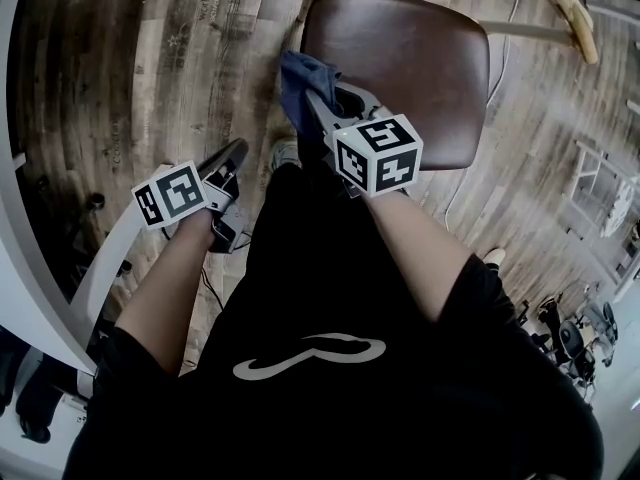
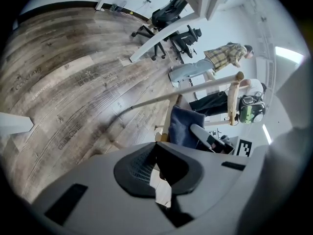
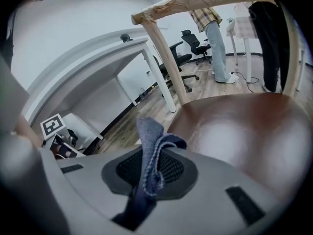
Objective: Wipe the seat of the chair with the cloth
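The chair's brown seat (image 1: 410, 63) lies ahead of me, also in the right gripper view (image 3: 239, 131). My right gripper (image 1: 318, 100) is shut on a dark blue cloth (image 1: 298, 80), which hangs at the seat's near left edge. In the right gripper view the cloth (image 3: 150, 143) stands up out of the closed jaws of the right gripper (image 3: 146, 180), just short of the seat. My left gripper (image 1: 236, 154) hovers over the floor to the left of the chair, shut and holding nothing. From the left gripper (image 2: 157, 173) I see the cloth (image 2: 182, 126) beside the chair.
A pale wooden backrest rail (image 3: 195, 1) tops the chair. A white desk (image 1: 40, 228) curves along my left. Black office chairs (image 2: 171, 18) and a person in a plaid shirt (image 2: 225, 55) stand farther off. A cable (image 1: 500, 63) lies on the wooden floor (image 1: 150, 58).
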### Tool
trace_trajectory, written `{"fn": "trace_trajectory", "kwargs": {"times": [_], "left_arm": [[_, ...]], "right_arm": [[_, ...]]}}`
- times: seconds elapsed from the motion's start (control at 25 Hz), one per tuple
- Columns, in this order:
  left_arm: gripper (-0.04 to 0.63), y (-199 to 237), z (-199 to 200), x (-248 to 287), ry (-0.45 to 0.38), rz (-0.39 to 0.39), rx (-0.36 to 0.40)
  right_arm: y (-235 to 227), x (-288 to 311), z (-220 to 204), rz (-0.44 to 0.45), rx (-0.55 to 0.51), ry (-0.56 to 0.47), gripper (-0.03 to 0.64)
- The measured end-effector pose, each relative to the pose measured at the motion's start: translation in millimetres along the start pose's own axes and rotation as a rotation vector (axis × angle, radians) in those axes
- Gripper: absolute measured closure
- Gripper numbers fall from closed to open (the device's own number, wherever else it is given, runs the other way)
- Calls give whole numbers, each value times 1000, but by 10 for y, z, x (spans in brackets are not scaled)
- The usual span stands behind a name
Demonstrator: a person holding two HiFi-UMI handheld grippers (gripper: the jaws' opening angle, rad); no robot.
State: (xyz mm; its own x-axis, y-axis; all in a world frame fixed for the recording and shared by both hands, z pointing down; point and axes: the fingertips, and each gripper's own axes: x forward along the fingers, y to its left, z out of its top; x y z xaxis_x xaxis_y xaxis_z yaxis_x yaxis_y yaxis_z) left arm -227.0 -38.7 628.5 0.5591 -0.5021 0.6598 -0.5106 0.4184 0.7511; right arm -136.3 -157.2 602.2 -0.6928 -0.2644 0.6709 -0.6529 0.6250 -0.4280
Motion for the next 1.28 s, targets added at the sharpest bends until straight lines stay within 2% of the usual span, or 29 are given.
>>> {"fn": "trace_trajectory", "kwargs": {"times": [0.24, 0.72, 1.28], "left_arm": [[583, -15, -76, 65, -12, -1, -22], [583, -160, -427, 178, 24, 8, -10], [583, -406, -714, 419, 48, -2, -5]], "right_arm": [[-119, -6, -94, -15, -24, 34, 563], [-381, -89, -165, -27, -38, 44, 563], [-1028, -476, -213, -107, -13, 34, 563]]}}
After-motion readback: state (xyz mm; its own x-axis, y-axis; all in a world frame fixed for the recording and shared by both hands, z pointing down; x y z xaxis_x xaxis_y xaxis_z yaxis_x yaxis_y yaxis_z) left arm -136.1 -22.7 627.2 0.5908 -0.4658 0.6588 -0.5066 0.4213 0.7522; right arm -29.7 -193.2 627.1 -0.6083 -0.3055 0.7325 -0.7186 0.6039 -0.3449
